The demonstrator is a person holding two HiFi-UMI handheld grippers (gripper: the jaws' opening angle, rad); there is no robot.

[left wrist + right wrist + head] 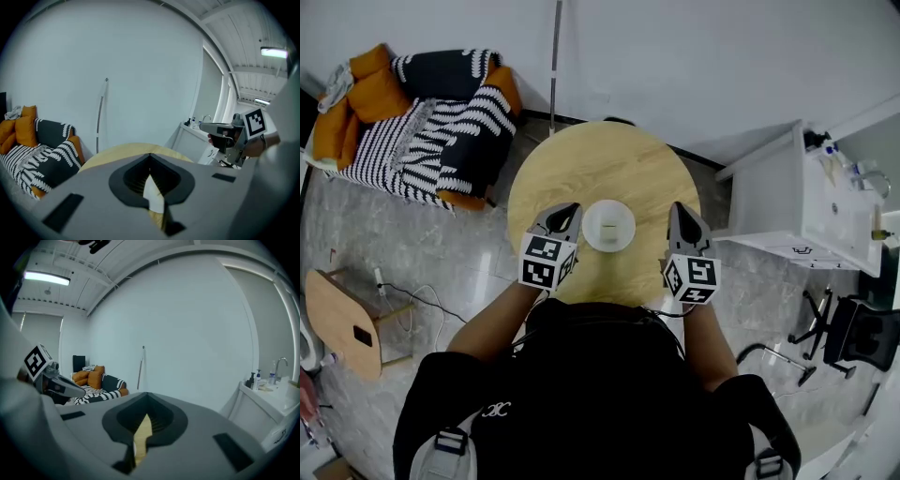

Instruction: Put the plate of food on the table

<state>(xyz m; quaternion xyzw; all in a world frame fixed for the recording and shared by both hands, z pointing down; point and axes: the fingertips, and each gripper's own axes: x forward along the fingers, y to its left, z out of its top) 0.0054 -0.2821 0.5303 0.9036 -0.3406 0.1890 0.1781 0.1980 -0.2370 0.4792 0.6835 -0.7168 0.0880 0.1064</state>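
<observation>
One plate, toward table near edge

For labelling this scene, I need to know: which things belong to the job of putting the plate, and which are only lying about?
Job: plate of food, round table, left tool, right tool.
Lying about: sofa, wooden side table, white cabinet, office chair.

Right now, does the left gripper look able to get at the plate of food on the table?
Probably yes. The plate lies on the table just beside the left gripper, only bare wood between. Its jaws are shut, so they must open first.
</observation>
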